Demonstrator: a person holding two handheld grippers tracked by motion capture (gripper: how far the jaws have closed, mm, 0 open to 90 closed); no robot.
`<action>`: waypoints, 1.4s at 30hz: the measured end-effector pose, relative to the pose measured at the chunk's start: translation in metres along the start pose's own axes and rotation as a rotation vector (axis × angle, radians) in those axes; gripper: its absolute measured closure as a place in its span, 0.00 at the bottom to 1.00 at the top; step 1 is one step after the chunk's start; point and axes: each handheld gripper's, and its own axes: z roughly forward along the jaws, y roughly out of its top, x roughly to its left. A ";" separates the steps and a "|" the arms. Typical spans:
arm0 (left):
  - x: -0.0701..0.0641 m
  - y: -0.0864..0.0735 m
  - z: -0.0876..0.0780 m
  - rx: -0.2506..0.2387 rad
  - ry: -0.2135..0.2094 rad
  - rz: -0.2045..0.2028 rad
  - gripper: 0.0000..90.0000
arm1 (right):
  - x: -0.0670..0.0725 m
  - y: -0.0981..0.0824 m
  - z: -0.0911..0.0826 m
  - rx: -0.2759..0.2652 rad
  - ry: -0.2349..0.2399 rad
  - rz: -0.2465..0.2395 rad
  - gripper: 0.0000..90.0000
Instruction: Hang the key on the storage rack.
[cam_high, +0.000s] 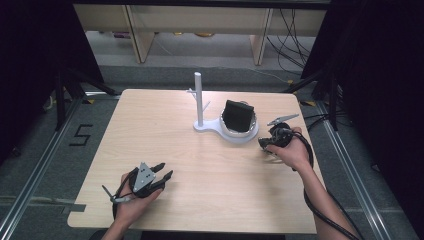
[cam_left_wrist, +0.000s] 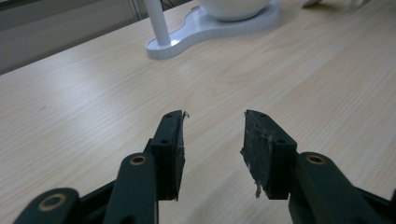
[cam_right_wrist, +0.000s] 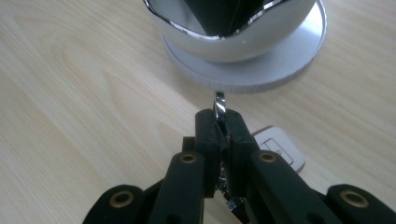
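A white stand (cam_high: 210, 126) with an upright pole (cam_high: 198, 97) and short pegs carries a shiny bowl (cam_high: 248, 134) at the table's back middle. A black folded object (cam_high: 237, 115) sits in the bowl. My right gripper (cam_high: 263, 144) hovers just right of the bowl, shut on a thin chrome ring (cam_right_wrist: 219, 103) that pokes out past the pads (cam_right_wrist: 208, 128). A white tag (cam_right_wrist: 280, 147) lies under those jaws, beside the bowl (cam_right_wrist: 261, 44). My left gripper (cam_high: 166, 170) rests near the front left, open with nothing between its pads (cam_left_wrist: 170, 140), pointing toward the stand (cam_left_wrist: 210, 28).
The light wooden table (cam_high: 150, 130) has bare room between the two grippers. Its right edge runs close behind the right hand (cam_high: 295, 152). A cable (cam_high: 320, 210) trails along the right forearm. Black curtains and wooden furniture legs (cam_high: 142, 40) stand beyond the table.
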 end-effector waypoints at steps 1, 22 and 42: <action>-0.001 0.006 0.001 -0.006 -0.044 -0.019 0.57 | 0.002 0.002 -0.005 -0.047 0.013 -0.031 0.97; -0.035 0.111 0.077 -0.117 -0.501 -0.165 0.48 | 0.076 0.028 -0.031 -0.274 0.263 -0.124 0.97; -0.037 0.114 0.102 -0.132 -0.545 -0.260 0.64 | 0.103 0.035 -0.022 -0.280 0.376 -0.160 0.97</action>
